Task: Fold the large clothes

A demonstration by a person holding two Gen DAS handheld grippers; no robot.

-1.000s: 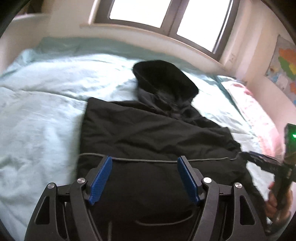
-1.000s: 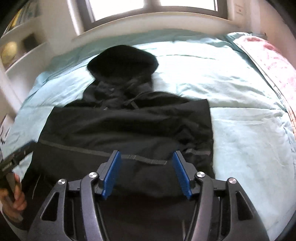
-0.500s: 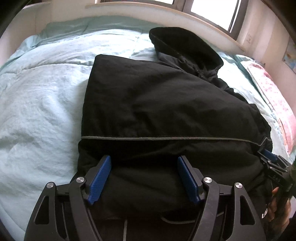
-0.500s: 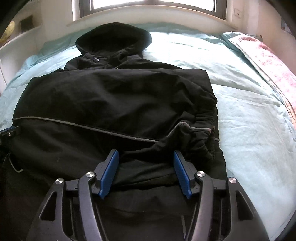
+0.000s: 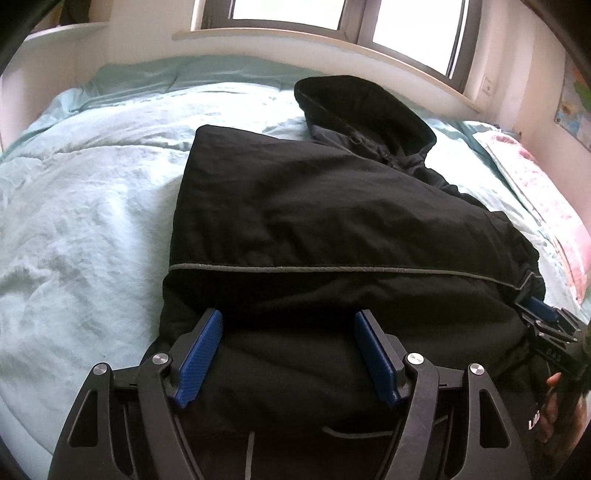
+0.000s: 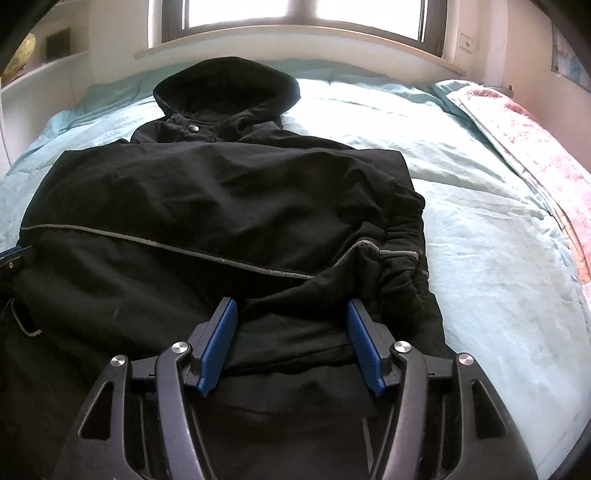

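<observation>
Lying under both tongs, black jacket [image 5: 332,221]; left tongs [image 5: 288,350] and right tongs [image 6: 291,343] unclenched.

The jacket's [image 6: 229,206] near hem runs under the right hand-held gripper [image 6: 291,332] and off the bottom edge. Beside the jacket, the hand [image 5: 561,410] is cut by the frame's right edge. Beyond the jacket's hood [image 6: 225,83], the window [image 6: 295,11] is glare, cropped at the top.

The left gripper [image 5: 288,350] points forward and downward, its blue fingers [image 5: 199,350] spread wide apart. The right gripper [image 6: 291,343] angles down likewise, fingers [image 6: 364,343] parted, a hand [image 5: 565,410] gripping its handle.
</observation>
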